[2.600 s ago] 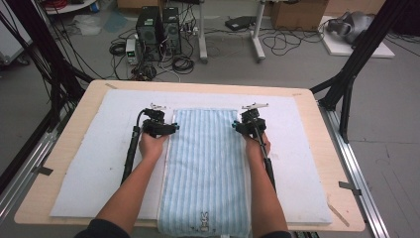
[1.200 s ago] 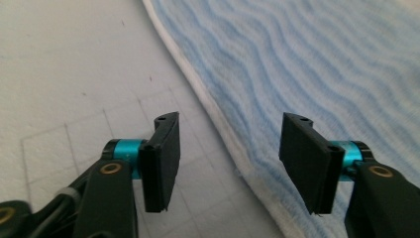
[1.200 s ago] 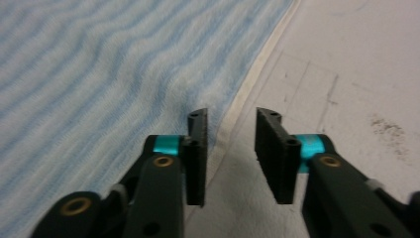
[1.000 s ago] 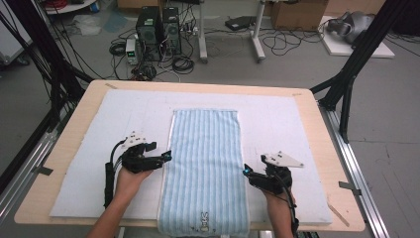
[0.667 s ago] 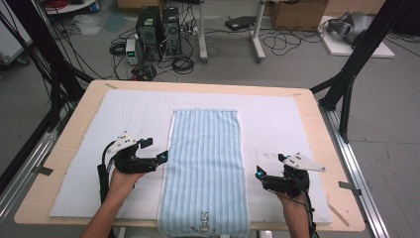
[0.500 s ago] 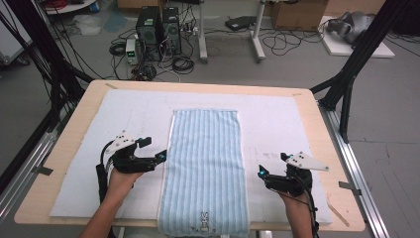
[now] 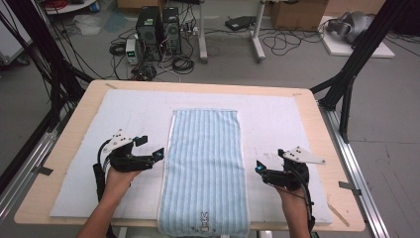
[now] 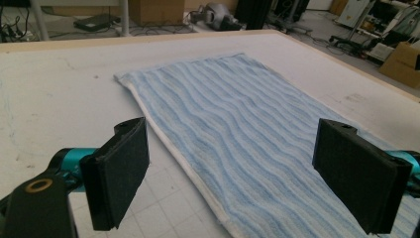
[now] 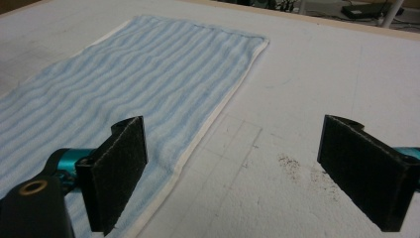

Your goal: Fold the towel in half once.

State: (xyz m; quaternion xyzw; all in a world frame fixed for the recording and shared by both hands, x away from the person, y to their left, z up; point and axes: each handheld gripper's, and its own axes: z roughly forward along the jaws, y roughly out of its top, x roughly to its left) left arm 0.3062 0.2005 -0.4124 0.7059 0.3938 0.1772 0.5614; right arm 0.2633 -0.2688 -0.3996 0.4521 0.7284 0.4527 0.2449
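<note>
Now both sets of jaws stand wide apart and empty, one at each long side of the folded towel.

Left gripper hovers with its jaws just over the towel's left hem; the right gripper, whose jaws have just been opening with nothing between them, sits slightly off the right hem above the white mat. Beyond both, the striped towel lies flat, running lengthwise down the tabletop. By my reading a fold is finished; next, each gripper needs to reach a towel end or corner and pinch it cleanly for another fold.
</note>
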